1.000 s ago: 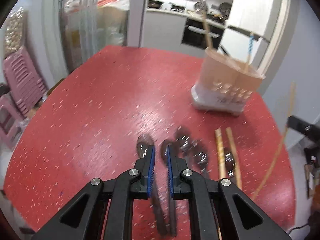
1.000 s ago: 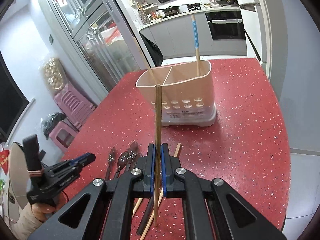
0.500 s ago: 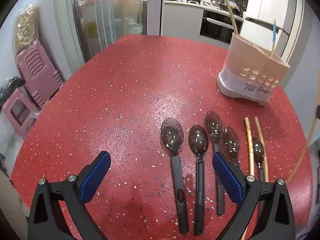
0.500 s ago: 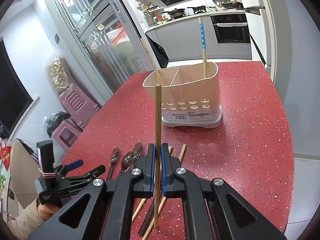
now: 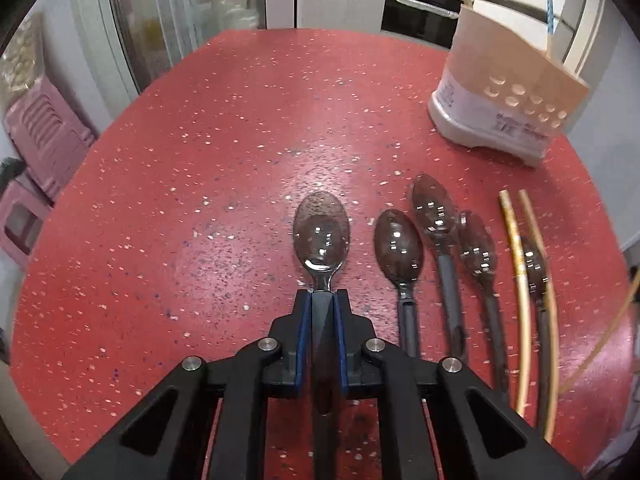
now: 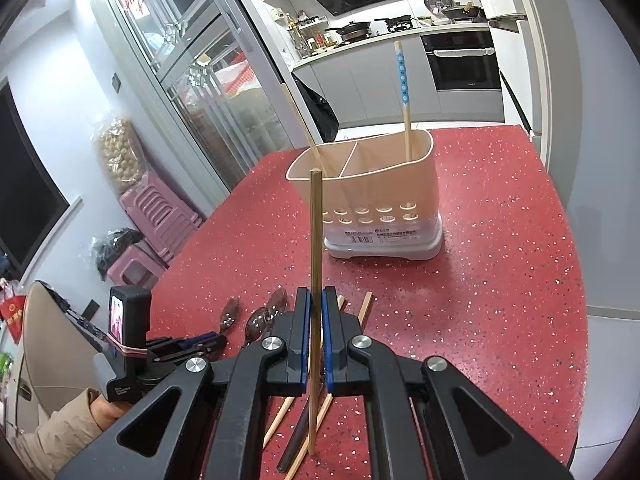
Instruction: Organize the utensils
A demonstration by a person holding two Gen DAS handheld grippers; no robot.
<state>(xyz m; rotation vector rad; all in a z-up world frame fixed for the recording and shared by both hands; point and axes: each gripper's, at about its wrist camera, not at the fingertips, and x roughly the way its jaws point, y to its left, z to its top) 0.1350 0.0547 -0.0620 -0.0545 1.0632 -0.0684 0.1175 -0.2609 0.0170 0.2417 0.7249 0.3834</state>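
While the left gripper pointed steeply down at the red speckled table, its jaws had just been closing, and the blue pads were pressed on the dark handle of the leftmost spoon, whose clear bowl lay on the table ahead of the fingertips. To its right lay four more dark-handled spoons: a second spoon, a third spoon, a fourth spoon and a fifth spoon, the last lying between two wooden chopsticks. Further back and to the right stood the beige two-compartment utensil holder; one plain chopstick leaned in its left compartment and a blue-patterned chopstick stood in the right. In the right wrist view, the right gripper was clamped tight on a held chopstick, kept upright in front of the holder and well short of it.
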